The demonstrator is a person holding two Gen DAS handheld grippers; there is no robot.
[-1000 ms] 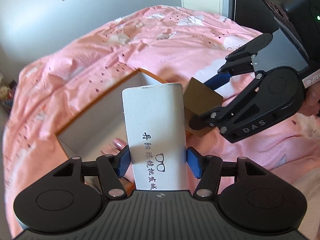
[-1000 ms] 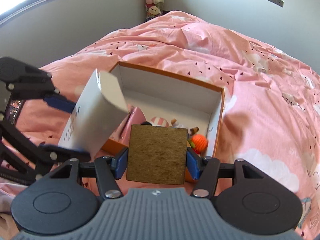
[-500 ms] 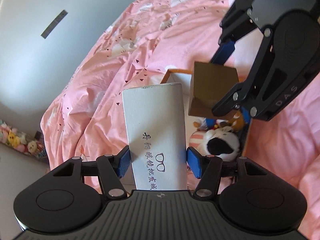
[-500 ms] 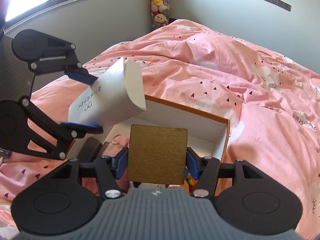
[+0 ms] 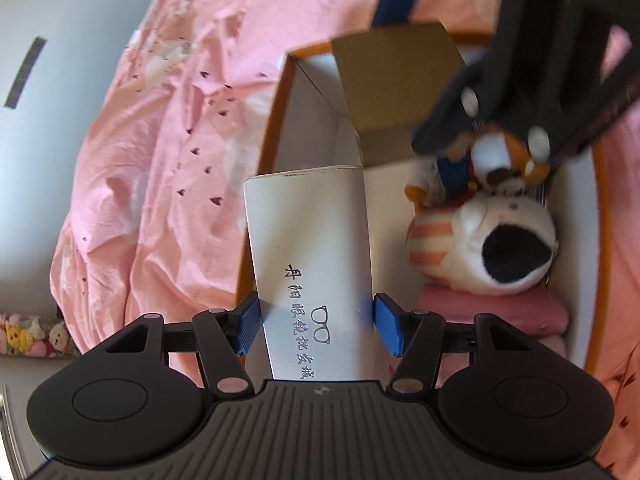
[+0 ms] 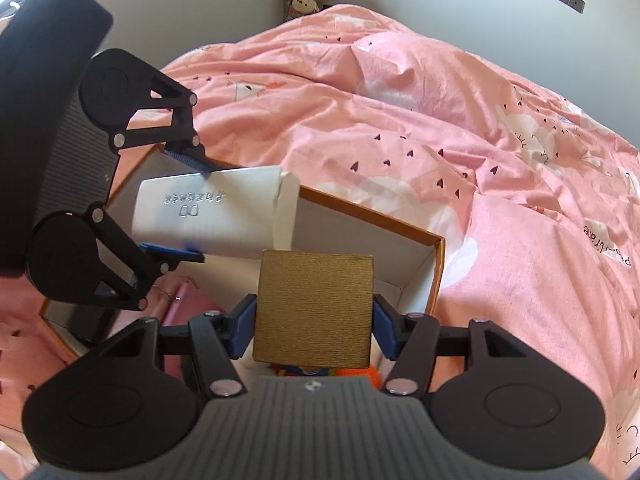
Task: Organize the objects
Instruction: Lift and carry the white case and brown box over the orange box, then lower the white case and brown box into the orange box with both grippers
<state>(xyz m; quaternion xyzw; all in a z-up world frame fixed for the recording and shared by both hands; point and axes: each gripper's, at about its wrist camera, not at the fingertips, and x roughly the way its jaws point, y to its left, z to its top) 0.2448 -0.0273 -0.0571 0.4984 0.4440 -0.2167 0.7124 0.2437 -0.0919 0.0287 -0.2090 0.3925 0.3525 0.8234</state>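
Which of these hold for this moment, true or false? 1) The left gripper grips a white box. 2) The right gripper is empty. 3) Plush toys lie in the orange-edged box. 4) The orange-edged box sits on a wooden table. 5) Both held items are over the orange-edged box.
1) True: the left gripper is shut on the white cardboard box with printed glasses.
2) False: the right gripper is shut on a brown-gold textured box.
3) True: a white, black and striped plush toy and an orange plush toy lie in the open orange-edged white box.
4) False: it sits on the pink patterned bedspread.
5) True.
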